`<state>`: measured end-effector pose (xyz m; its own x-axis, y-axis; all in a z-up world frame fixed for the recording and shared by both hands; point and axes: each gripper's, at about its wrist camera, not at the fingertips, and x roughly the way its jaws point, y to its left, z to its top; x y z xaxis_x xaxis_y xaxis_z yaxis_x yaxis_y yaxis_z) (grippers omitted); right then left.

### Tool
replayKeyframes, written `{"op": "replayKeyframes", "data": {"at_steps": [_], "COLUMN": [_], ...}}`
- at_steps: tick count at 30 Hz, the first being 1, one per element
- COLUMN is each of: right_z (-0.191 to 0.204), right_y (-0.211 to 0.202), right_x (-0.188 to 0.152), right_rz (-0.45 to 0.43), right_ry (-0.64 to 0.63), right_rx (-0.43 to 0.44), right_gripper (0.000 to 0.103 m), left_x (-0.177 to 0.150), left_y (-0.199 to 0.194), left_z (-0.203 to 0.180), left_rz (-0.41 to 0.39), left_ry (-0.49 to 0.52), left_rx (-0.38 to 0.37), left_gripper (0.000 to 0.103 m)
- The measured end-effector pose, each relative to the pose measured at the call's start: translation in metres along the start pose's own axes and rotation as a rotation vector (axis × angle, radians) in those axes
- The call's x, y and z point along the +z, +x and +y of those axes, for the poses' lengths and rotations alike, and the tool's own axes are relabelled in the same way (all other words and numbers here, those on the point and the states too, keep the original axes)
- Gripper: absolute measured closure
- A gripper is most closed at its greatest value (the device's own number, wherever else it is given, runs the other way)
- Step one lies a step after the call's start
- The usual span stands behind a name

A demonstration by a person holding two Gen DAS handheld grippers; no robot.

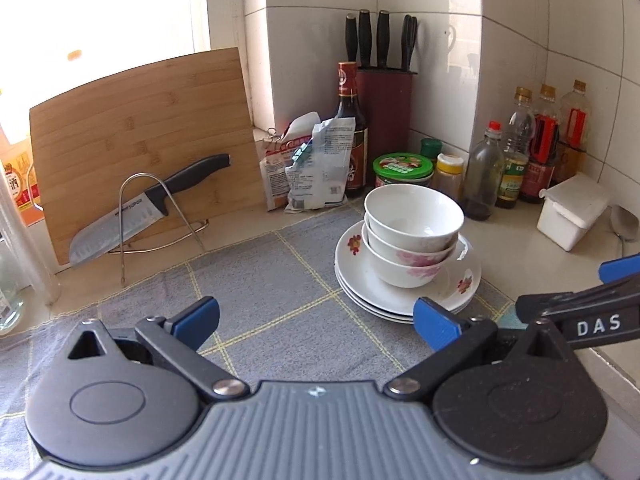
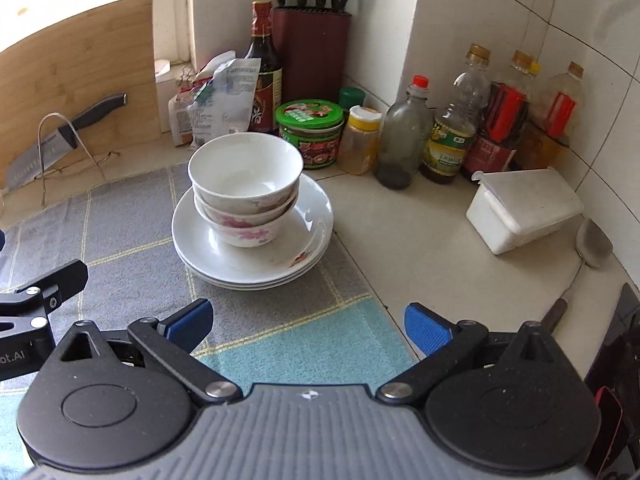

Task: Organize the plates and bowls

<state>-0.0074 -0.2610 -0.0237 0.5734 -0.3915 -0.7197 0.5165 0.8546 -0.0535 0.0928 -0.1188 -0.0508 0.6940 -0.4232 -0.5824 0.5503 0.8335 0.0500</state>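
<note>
Bowls [image 2: 245, 188] stacked on plates [image 2: 256, 258]

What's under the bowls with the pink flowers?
The stacked bowls sit on a pile of white plates, which lies on the grey checked cloth. The plates' middles are hidden beneath the bowls.

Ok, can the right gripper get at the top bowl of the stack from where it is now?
Probably yes. The right gripper is open and empty, with only bare mat between it and the plates. The top bowl sits uncovered and highest.
</note>
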Motion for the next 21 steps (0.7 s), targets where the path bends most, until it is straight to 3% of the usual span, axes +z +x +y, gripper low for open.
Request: {"op": "replayKeyframes", "data": {"at_steps": [21], "right_z": [-0.016], "right_y": [-0.012], "right_x": [0.007], "right_rz": [-0.039], "right_ry": [0.019], "right_rx": [0.052], "right_gripper": [0.0], "left_x": [0.009], "left_y": [-0.006], "left_z": [-0.015], "left_rz": [0.015], "left_ry": [-0.025], "left_rx": [0.04], "left_gripper": [0.001]}}
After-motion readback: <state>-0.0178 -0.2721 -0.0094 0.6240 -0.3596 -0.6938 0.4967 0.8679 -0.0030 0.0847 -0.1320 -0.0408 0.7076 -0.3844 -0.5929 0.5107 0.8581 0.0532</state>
